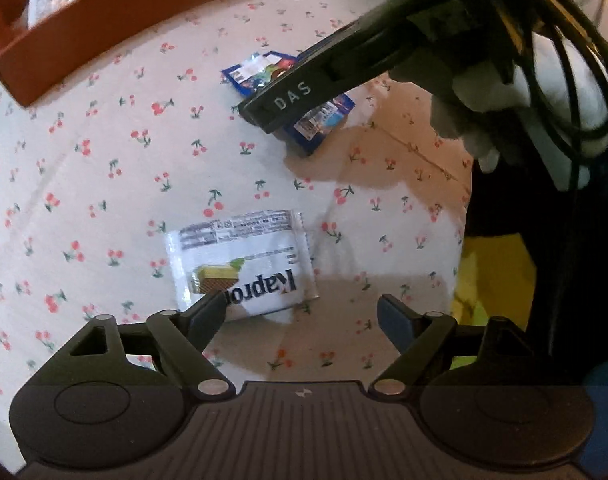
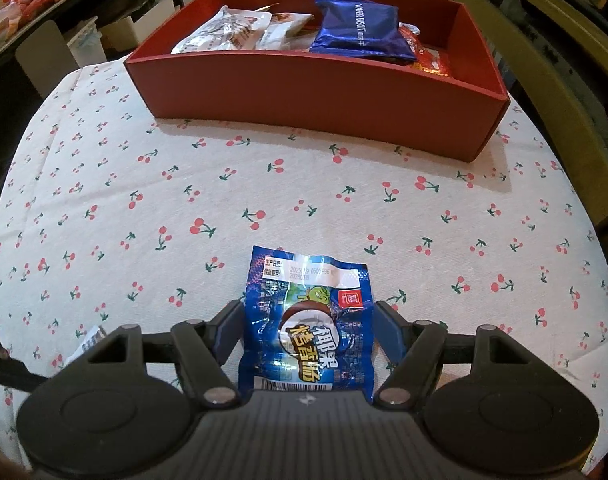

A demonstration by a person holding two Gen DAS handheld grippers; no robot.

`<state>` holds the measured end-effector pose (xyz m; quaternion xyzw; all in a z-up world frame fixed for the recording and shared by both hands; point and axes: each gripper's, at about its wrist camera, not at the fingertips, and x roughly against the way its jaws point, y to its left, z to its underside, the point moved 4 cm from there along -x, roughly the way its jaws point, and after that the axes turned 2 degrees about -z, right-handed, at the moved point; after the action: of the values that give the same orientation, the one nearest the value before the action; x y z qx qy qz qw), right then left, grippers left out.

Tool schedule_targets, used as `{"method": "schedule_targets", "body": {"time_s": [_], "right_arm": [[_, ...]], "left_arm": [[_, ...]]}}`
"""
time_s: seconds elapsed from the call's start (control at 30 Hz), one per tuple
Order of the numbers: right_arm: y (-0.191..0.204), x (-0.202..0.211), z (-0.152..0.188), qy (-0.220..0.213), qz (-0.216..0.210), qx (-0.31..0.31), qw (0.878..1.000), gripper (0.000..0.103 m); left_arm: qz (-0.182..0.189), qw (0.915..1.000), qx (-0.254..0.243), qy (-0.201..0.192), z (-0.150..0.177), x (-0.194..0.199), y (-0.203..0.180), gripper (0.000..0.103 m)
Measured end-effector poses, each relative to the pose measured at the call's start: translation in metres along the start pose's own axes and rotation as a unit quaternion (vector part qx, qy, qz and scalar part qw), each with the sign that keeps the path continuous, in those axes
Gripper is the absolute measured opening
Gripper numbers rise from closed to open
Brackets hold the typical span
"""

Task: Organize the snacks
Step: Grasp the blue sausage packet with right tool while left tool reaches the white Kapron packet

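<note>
on the cherry-print tablecloth (image 2: 264, 184), the left gripper (image 1: 304, 312) hangs with its fingers spread wide over a white wafer packet (image 1: 242, 264); one fingertip overlaps the packet's corner, though contact is hard to judge. further right, the right gripper (image 2: 308, 332) straddles a blue snack packet (image 2: 304, 320), fingers wide and just off its edges; its lower end is hidden. the red tray (image 2: 324, 92) beyond holds more packets, partly hidden by its wall.

On the bench (image 2: 264, 200), the snack packet (image 2: 306, 320) lies before the box (image 2: 324, 92), which holds more packets (image 2: 360, 28).
</note>
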<state>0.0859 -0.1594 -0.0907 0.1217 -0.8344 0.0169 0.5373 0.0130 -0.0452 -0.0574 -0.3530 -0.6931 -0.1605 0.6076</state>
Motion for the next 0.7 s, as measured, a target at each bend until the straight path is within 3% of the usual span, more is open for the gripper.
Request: {"method": "schedule_targets", "body": {"time_s": [0.2,0.27,0.33,0.4,0.47,0.63,0.7], "right_arm": [[-0.002,0.001,0.0,0.001,-0.004,-0.005,1.0,0.092],[-0.002,0.001,0.0,0.0,-0.005,-0.004,1.0,0.092],[-0.001,0.002,0.001,0.001,-0.006,-0.003,1.0,0.092],[-0.001,0.002,0.001,0.001,-0.006,-0.003,1.0,0.092],[-0.001,0.001,0.001,0.002,-0.006,-0.002,1.0,0.092],[-0.001,0.001,0.0,0.004,-0.005,-0.004,1.0,0.092],[-0.001,0.001,0.0,0.005,-0.005,-0.004,1.0,0.092]], "left_arm": [[0.028,0.9995,0.012,-0.004,-0.009,-0.004,-0.015,0.089],[0.023,0.9994,-0.025,0.01,-0.007,-0.004,-0.026,0.088],[-0.009,0.9964,-0.083,0.018,-0.007,0.0,-0.033,0.088],[-0.058,0.9875,-0.146,0.009,-0.011,0.007,-0.034,0.088],[-0.093,0.9723,-0.214,0.004,-0.017,0.009,-0.035,0.089],[-0.111,0.9401,-0.321,0.032,-0.022,-0.016,-0.035,0.088],[-0.11,0.9326,-0.34,0.047,-0.018,-0.027,-0.032,0.088]]}}
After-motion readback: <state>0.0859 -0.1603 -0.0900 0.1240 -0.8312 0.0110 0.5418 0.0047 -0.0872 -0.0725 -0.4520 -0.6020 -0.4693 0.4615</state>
